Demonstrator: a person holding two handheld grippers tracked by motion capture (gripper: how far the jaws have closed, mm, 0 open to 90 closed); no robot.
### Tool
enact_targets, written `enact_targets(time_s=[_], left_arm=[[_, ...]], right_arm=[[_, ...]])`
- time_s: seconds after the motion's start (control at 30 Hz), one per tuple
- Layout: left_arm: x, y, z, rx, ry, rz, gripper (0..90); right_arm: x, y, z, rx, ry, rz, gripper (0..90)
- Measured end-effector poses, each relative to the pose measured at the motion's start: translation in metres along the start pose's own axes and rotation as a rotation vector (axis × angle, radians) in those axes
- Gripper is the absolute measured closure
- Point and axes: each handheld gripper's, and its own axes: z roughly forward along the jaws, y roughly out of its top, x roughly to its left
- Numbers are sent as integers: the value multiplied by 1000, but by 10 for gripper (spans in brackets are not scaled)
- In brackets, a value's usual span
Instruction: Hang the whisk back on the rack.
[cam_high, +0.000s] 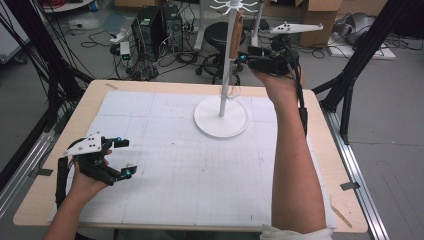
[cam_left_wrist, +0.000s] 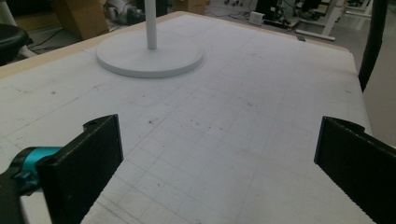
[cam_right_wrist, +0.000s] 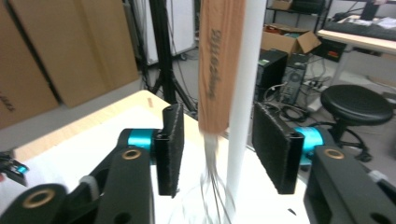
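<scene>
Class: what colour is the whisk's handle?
Light brown wood, the whisk's handle; clearest in the right gripper view.

Right gripper (cam_high: 246, 58) beside hanging wooden handle (cam_high: 236, 35)

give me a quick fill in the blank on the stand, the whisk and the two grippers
1. The wooden-handled whisk hangs from the top of the white ____.
2. The right gripper has its jaws on either side of the whisk, and its pads are ____ the handle.
3. The left gripper has open jaws with ____ between them.
4. The stand's round base rests on the gridded ____.

Missing words: stand; not touching; nothing; mat
</scene>
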Motion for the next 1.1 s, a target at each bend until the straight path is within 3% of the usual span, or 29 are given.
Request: enact_targets(time_s=[0.3,0.4,0.57,1.1], left_arm=[[0,0,0,-1,-1,1,17],[-1,0,0,1,0,1,17],[-1,1,0,1,0,4,17],[-1,1,0,-1,-1,5,17]], right_arm=[[0,-7,-13,-16,28,-33,449],[3,-9,-19,3,15,-48,412],[9,-15,-29,-10,46,-64,390],[11,-69,-53,-30,55,-56,324]])
